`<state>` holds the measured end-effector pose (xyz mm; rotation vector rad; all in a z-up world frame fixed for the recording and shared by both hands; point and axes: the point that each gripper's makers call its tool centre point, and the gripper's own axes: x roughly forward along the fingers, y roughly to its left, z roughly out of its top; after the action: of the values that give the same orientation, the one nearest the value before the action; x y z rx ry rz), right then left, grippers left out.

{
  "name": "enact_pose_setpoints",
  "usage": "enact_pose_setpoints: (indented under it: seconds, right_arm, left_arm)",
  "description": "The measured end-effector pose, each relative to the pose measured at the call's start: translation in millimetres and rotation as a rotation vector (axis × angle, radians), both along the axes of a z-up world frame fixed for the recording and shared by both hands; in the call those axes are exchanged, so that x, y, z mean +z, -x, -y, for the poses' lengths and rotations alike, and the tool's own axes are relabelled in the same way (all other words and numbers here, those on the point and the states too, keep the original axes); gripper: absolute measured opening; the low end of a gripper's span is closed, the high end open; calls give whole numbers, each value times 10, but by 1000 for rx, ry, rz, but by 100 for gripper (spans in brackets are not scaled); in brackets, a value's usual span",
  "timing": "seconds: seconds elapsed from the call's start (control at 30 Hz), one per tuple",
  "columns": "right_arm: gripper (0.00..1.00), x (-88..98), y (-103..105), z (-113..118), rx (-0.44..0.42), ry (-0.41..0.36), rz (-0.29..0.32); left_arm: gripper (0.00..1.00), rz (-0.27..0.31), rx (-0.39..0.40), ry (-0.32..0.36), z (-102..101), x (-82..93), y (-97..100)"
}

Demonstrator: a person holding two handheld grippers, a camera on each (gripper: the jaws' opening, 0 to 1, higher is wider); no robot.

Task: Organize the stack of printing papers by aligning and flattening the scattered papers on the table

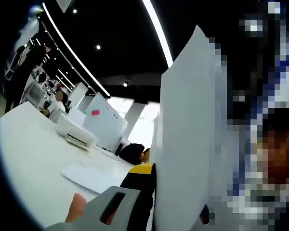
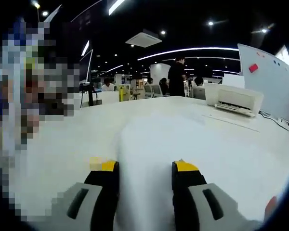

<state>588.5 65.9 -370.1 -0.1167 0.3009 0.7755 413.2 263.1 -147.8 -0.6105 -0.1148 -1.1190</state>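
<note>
In the left gripper view a white paper stack (image 1: 188, 139) stands upright, rising from between my jaws to the top of the view. My left gripper (image 1: 176, 192) is shut on it. One yellow-tipped finger (image 1: 139, 185) shows on the left and the paper hides most of the other. In the right gripper view the paper stack (image 2: 147, 154) runs forward from between both yellow-tipped fingers (image 2: 185, 183), over the white table (image 2: 72, 144). My right gripper (image 2: 144, 168) is shut on it. A loose sheet (image 1: 89, 175) lies flat on the table (image 1: 29, 154).
A white printer (image 1: 77, 134) (image 2: 236, 101) sits on the table in front of a whiteboard (image 1: 103, 122) (image 2: 267, 79). A person in black (image 2: 176, 77) stands beyond the far edge. A seated person's dark head (image 1: 132, 153) shows by the table. A fingertip (image 1: 77, 207) shows beside my left gripper.
</note>
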Motion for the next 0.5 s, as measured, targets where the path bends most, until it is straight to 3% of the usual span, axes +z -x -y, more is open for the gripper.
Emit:
enact_pose_setpoints:
  seconds: [0.27, 0.5]
  right_arm:
    - [20, 6, 118, -39, 34, 10, 8]
    - [11, 52, 176, -22, 48, 78, 59]
  left_arm:
    - [6, -7, -1, 2, 28, -40, -1]
    - [6, -7, -3, 6, 47, -35, 10]
